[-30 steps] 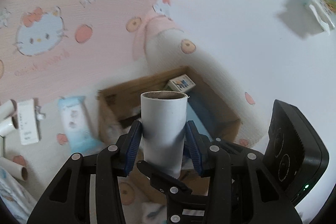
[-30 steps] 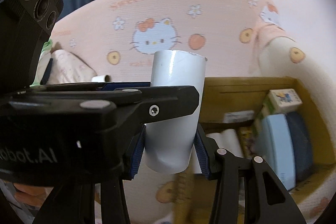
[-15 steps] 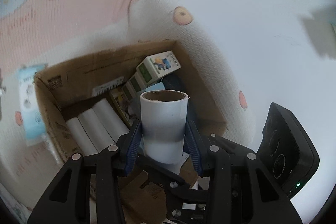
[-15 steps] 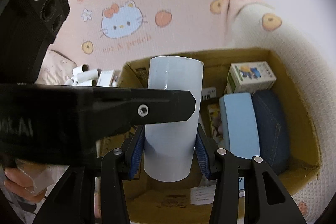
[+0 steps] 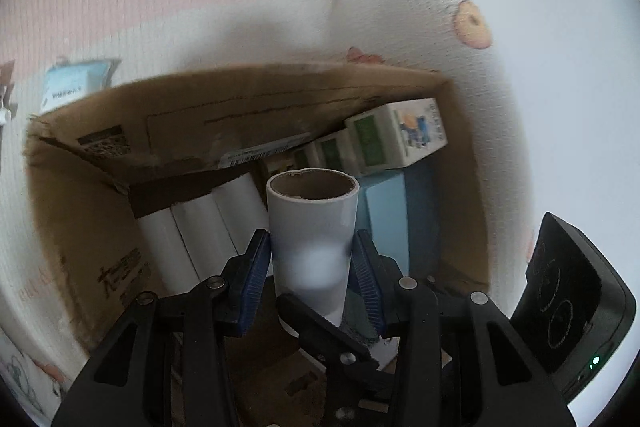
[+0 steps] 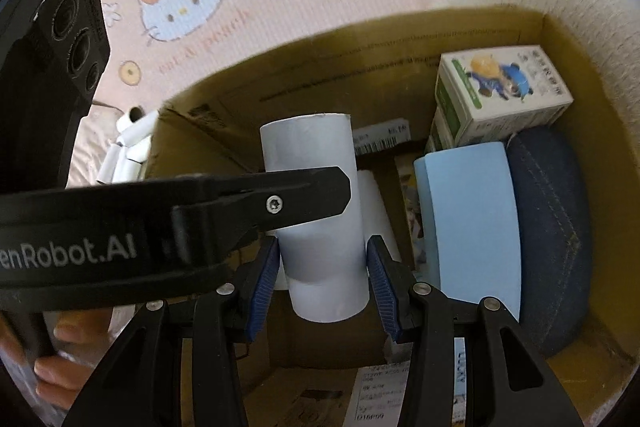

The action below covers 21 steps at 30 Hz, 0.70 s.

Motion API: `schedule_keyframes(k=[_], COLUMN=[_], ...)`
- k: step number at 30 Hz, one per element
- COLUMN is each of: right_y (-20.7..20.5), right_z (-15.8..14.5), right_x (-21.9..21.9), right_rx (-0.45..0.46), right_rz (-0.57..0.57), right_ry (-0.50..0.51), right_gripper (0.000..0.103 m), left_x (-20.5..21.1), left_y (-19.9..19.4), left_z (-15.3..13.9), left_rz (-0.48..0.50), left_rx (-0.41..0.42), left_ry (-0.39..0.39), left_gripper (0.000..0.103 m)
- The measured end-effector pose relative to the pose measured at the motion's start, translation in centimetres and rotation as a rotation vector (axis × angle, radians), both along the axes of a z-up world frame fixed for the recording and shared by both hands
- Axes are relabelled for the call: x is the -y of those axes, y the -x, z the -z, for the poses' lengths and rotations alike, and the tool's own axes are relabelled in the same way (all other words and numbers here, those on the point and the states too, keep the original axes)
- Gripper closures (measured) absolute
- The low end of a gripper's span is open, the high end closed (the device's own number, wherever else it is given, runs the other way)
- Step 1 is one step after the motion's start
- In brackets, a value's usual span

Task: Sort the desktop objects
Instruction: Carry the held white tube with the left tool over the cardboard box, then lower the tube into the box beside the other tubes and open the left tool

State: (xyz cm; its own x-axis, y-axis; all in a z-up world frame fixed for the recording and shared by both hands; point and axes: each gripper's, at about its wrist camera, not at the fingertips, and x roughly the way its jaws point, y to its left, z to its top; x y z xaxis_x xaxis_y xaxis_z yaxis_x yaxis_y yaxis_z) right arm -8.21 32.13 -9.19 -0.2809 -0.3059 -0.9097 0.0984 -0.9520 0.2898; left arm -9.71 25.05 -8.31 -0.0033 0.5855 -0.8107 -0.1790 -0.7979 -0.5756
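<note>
My left gripper (image 5: 312, 279) is shut on a white cardboard tube (image 5: 310, 227), held upright over the open cardboard box (image 5: 80, 211). My right gripper (image 6: 324, 271) is shut on the same white tube (image 6: 316, 227), and the left gripper's black finger (image 6: 256, 203) crosses in front of it. Inside the box lie white tubes (image 5: 188, 235), small printed cartons (image 6: 500, 91), a light blue pad (image 6: 472, 219) and a dark denim cushion (image 6: 556, 227).
The box sits on a pink cartoon-cat blanket (image 6: 192, 3). Several loose white tubes (image 6: 132, 147) lie left of the box. A blue tissue pack (image 5: 68, 87) lies beyond the box's far left corner. A white wall (image 5: 560, 27) is at right.
Both grippers have moved the tube forward and down over the box. The box interior now fills both views, and the blanket has slid toward the top.
</note>
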Motion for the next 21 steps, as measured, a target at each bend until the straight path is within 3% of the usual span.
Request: schedule_keyframes(k=[7,13,14,18,21], right_y=[0.5,0.4,0.3,-0.5,-1.3], right_z=[0.9,0.4,0.2,-1.0,-2.4], right_x=[-0.9,-2.1,-2.2,-2.5,-2.6], right_rx=[0.061,0.089,0.089,0.063,0.016], right_rz=[0.044,0.067,0.064,0.058,0.054], right_ry=[0.005,-0.031,-0.033,-0.052,-0.122], right_gripper=[0.06,0.064,0.069,0.069,0.069], left_x=[-1.6,-2.1,-2.2,-2.8,-2.6], left_y=[0.7,1.4,1.4,1.4,1.5], left_z=[2.2,3.3,3.5,4.7,5.8], left_rz=[-0.02,-0.082,-0.088,-0.08,-0.122], left_rx=[0.036,0.095,0.097,0.105,0.134], left_ry=[0.043,-0.01,-0.007,0.039,0.033], left_gripper=[0.057,0.057,0.057,0.057,0.057])
